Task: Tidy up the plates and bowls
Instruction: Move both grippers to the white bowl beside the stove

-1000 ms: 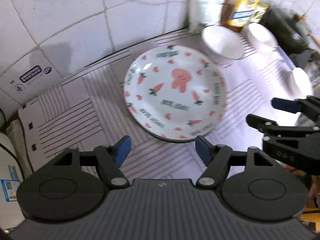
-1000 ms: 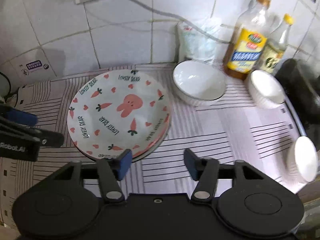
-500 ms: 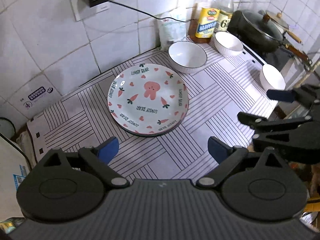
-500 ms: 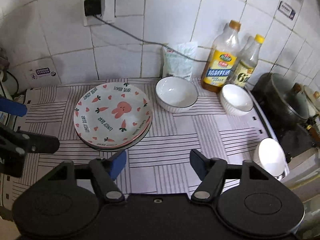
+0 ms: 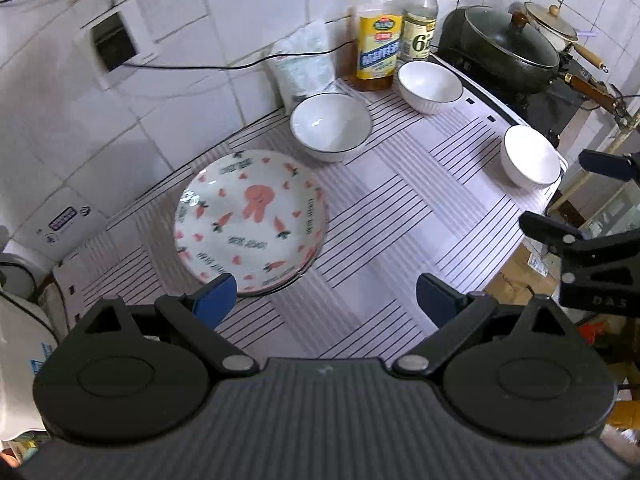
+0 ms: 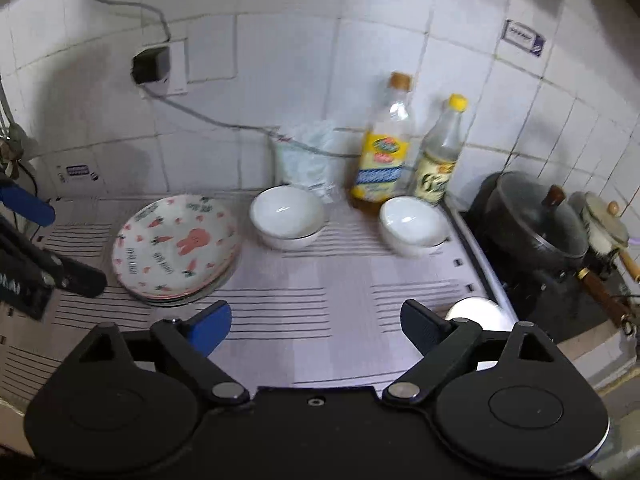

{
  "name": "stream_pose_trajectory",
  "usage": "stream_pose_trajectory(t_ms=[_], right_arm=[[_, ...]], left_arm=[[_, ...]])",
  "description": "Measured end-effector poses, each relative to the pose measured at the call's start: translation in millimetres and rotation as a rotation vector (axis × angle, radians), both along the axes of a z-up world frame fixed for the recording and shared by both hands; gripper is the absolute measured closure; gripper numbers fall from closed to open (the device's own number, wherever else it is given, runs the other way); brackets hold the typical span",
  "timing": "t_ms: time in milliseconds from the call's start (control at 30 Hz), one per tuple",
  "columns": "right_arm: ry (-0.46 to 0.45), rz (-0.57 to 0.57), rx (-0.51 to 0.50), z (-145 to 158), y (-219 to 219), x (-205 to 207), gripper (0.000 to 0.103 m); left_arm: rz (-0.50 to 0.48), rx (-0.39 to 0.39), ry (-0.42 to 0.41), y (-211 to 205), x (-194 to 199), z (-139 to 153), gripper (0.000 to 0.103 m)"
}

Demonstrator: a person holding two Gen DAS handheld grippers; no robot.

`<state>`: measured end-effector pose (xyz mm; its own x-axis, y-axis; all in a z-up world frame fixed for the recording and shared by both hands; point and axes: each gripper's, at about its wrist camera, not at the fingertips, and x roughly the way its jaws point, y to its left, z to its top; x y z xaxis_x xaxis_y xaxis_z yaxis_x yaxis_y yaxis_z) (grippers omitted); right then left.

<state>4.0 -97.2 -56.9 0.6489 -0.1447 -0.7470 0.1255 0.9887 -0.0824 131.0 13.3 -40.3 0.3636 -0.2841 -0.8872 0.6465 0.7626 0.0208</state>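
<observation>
A stack of plates [image 5: 250,220] printed with a rabbit and carrots lies on the striped mat [image 5: 384,216]; it also shows in the right wrist view [image 6: 176,246]. Three white bowls stand apart: one behind the plates [image 5: 330,126], one by the bottles [image 5: 430,86], one at the mat's right edge [image 5: 530,158]. My left gripper [image 5: 326,298] hangs open and empty above the mat, near the plates' front rim. My right gripper [image 6: 316,324] is off to the right of the plates, its jaws opening with nothing between them; its right finger hides part of the edge bowl [image 6: 474,312].
Two oil bottles [image 6: 382,148] and a white bag [image 6: 308,156] stand against the tiled wall. A black lidded pot [image 6: 532,220] and a small pan sit on the stove at right. A cable runs from the wall socket [image 6: 154,66] behind the bowls.
Both grippers have drawn back and risen away from the plate stack, and their jaws have widened. Much more of the counter, the bowls and the stove is in view now.
</observation>
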Motion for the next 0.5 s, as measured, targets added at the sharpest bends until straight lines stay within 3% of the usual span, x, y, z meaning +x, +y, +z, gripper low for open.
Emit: stream_pose_trajectory(t_ms=[500], right_arm=[[-0.143, -0.041, 0.018, -38.1, -141.9, -38.2, 0.009]], left_arm=[[0.034, 0.019, 0.055, -111.6, -1.3, -22.0, 0.006]])
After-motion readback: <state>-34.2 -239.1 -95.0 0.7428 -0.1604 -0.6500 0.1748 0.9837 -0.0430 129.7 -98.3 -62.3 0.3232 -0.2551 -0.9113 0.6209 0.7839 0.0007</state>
